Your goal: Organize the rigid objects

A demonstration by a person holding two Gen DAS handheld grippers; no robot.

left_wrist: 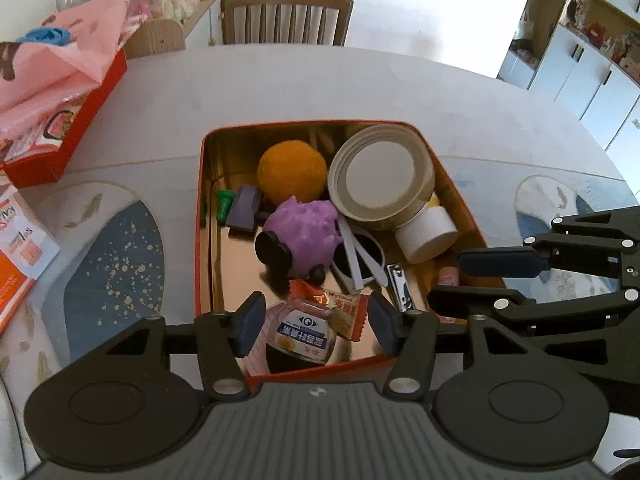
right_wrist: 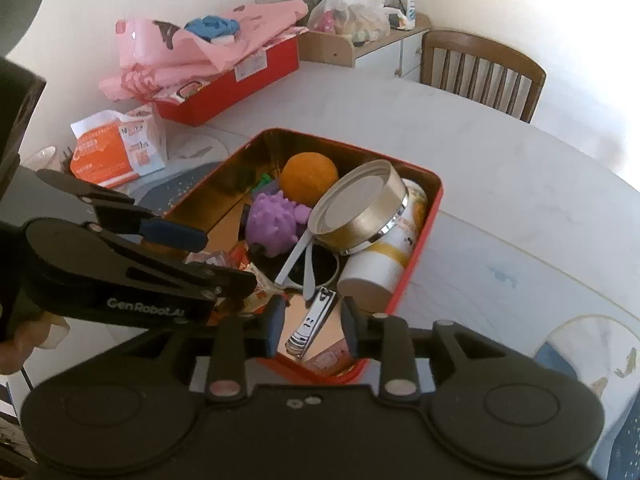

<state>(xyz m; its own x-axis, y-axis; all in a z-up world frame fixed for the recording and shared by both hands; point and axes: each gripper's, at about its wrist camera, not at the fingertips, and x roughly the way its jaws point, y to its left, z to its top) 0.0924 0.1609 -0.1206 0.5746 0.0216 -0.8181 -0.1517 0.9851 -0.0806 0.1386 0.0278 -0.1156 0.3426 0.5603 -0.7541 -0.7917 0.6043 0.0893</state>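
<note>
A red tin box [left_wrist: 202,216] [right_wrist: 430,216] with a gold inside stands on the table. It holds an orange ball [left_wrist: 291,171] [right_wrist: 309,177], a purple spiky toy [left_wrist: 306,226] [right_wrist: 272,224], a gold-rimmed lid [left_wrist: 380,172] [right_wrist: 360,210] over a white can [left_wrist: 426,232] [right_wrist: 380,264], sunglasses [left_wrist: 360,254], a nail clipper [left_wrist: 400,284] [right_wrist: 314,322], snack packets and a dark bottle with a blue label [left_wrist: 302,338]. My left gripper [left_wrist: 314,322] is open above the bottle. My right gripper [right_wrist: 312,324] is open above the nail clipper, and shows in the left wrist view [left_wrist: 468,280].
A second red box [left_wrist: 60,128] [right_wrist: 228,92] with pink cloth stands at the far left. An orange-and-white packet [left_wrist: 20,248] [right_wrist: 120,148] lies near it. A wooden chair [left_wrist: 286,14] [right_wrist: 482,72] stands behind the table. Blue patterned placemats [left_wrist: 116,264] lie under the box.
</note>
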